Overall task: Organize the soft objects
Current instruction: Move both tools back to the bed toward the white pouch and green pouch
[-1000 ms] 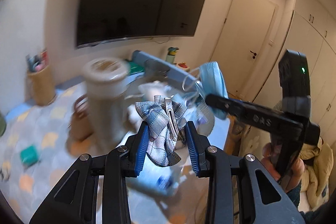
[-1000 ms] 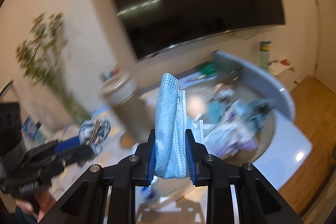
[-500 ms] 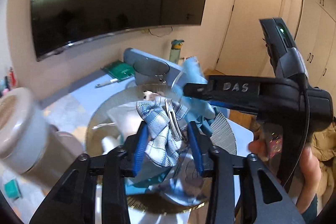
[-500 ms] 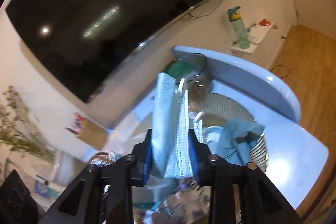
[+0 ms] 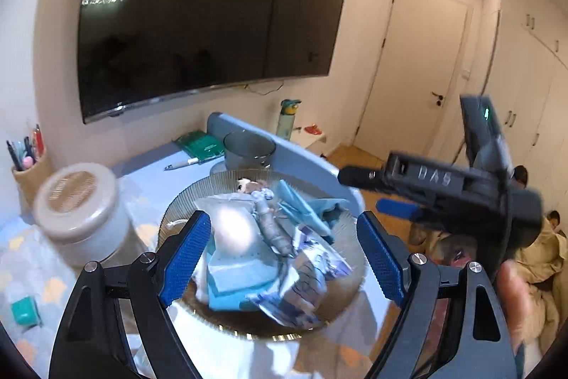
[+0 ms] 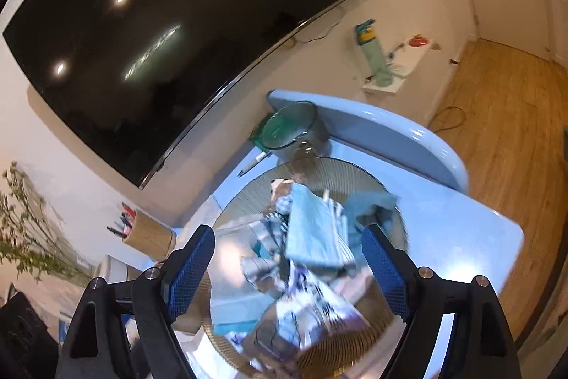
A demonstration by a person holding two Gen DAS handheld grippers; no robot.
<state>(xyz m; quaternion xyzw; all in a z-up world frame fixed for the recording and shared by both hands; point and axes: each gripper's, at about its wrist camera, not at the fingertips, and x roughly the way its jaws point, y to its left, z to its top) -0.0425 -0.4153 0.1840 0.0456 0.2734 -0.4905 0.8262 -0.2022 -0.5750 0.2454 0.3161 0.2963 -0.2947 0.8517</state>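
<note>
Hovered wide open and empty over the ribbed glass plate [image 5: 170,226]: left gripper [image 5: 284,254]. Piled in that plate, left to right: a pale pouch [image 5: 234,233], a checked hair bow [image 5: 309,279], a blue face mask [image 6: 314,229]. Likewise spread open above the plate's right side, gripping nothing: right gripper [image 6: 287,269]. Just behind the plate, 1 grey cup [image 5: 248,150].

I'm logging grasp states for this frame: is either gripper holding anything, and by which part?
Nothing is held. The left gripper and right gripper are both open above the ribbed glass bowl, where the light blue face mask lies.
</note>
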